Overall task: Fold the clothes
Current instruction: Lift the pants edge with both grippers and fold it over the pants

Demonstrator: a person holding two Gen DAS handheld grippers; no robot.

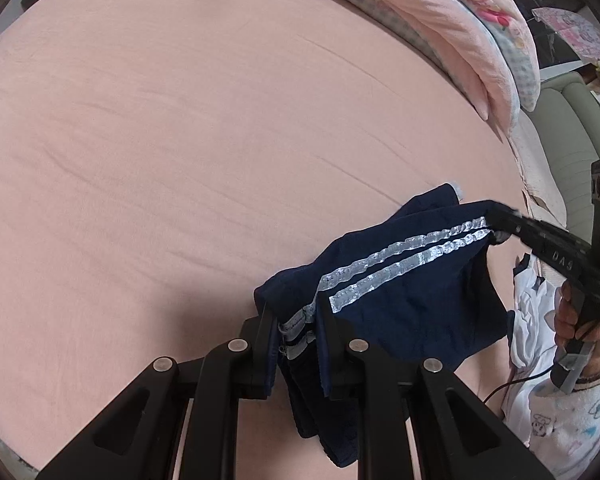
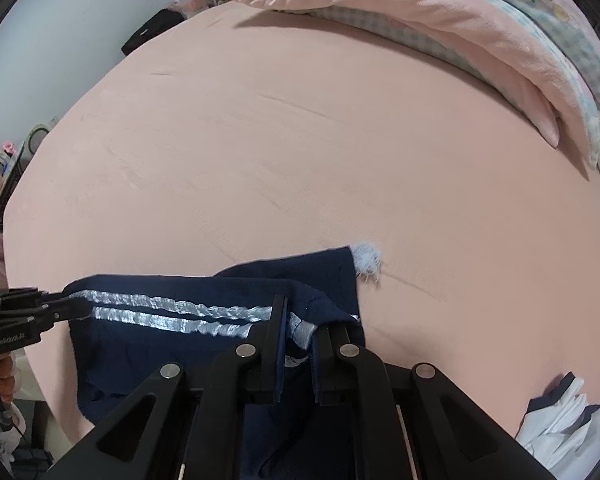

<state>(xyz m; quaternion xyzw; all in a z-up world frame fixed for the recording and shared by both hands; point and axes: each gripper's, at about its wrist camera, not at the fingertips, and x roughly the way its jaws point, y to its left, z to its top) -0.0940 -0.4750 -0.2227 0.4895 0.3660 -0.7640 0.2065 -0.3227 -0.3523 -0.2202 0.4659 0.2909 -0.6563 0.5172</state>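
While our left gripper [image 1: 296, 336] pinches one end of the navy shorts [image 1: 400, 292], our right gripper [image 2: 300, 336] clamps the other end, stretching the striped band between them above the near edge of the bed [image 1: 180, 140]. White clothes [image 2: 572, 420] lie at its near right corner.

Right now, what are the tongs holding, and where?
Both hold the navy garment: left tongs and right tongs each pinch opposite ends of its white-striped edge.
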